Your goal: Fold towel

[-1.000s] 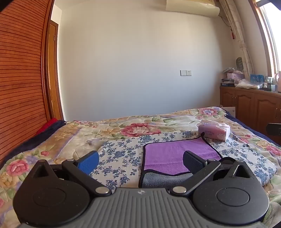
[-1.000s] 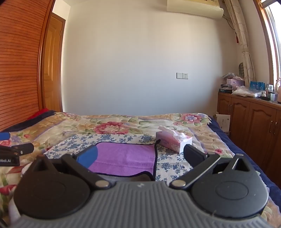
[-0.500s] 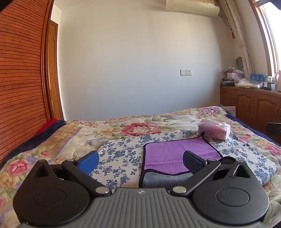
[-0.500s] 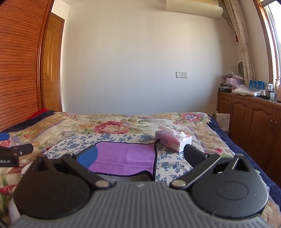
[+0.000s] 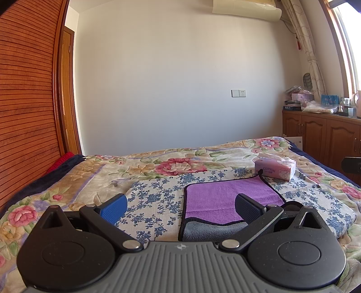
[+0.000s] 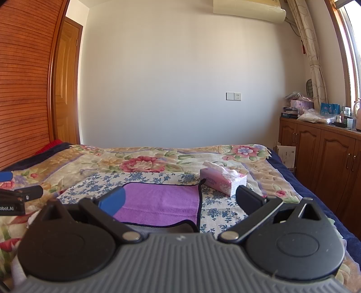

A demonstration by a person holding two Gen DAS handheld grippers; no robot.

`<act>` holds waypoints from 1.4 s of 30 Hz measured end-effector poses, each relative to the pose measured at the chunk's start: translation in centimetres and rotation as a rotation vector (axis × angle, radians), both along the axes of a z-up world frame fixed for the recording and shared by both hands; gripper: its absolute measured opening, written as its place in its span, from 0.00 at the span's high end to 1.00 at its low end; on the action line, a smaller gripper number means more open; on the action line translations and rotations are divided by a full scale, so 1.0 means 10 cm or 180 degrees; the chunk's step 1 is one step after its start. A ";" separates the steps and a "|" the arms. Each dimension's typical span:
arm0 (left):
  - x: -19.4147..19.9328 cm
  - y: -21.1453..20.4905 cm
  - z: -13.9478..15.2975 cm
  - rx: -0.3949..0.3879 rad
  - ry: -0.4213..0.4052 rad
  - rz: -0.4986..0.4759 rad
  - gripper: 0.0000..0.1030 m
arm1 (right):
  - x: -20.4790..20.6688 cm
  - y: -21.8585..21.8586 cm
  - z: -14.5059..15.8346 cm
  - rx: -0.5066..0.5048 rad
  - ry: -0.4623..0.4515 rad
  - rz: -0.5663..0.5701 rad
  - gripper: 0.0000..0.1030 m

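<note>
Both tongs, the left gripper [image 5: 180, 206] and the right gripper [image 6: 180, 199], are held spread wide and empty above the purple, grey-backed, dark-edged terry towel [image 5: 227, 199] lying on the blue-flowered bedsheet [image 5: 155, 198], so little folding beyond one turned-over near edge is judged done.

**Bedroom contents, non-task items**

Bed [image 5: 158, 166] with floral quilt; blue-flowered white cloth [image 5: 155, 193] spread on top. Pink tissue box [image 5: 274, 169] on that cloth, tissue protruding. Wooden cabinets [image 6: 320, 153] along the right wall, their counter [image 6: 315, 118] cluttered with bags and bottles. Wall switch and socket [image 5: 238, 92]. Air conditioner [image 5: 247, 9] high on the wall. Patterned curtain [image 6: 309, 45]. Wooden door [image 6: 66, 85]; slatted wardrobe panel [image 5: 24, 101].
</note>
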State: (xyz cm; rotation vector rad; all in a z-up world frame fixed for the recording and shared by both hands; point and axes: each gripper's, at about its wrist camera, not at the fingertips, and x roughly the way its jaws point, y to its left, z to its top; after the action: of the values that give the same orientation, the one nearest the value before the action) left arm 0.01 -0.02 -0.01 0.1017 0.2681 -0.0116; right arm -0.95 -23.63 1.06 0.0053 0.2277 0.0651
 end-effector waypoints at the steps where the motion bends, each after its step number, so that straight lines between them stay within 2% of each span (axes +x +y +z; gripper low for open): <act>1: 0.00 0.00 0.00 0.0001 -0.0001 0.0000 0.00 | 0.00 0.00 0.00 -0.0001 -0.0001 -0.0001 0.00; 42: 0.00 0.00 0.02 0.0007 0.0003 0.0005 0.00 | 0.01 0.00 0.00 0.0006 -0.0002 -0.0005 0.00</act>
State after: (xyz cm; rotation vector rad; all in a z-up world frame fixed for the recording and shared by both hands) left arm -0.01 0.01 0.15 0.1036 0.2691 -0.0097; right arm -0.88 -23.59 1.04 0.0074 0.2271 0.0639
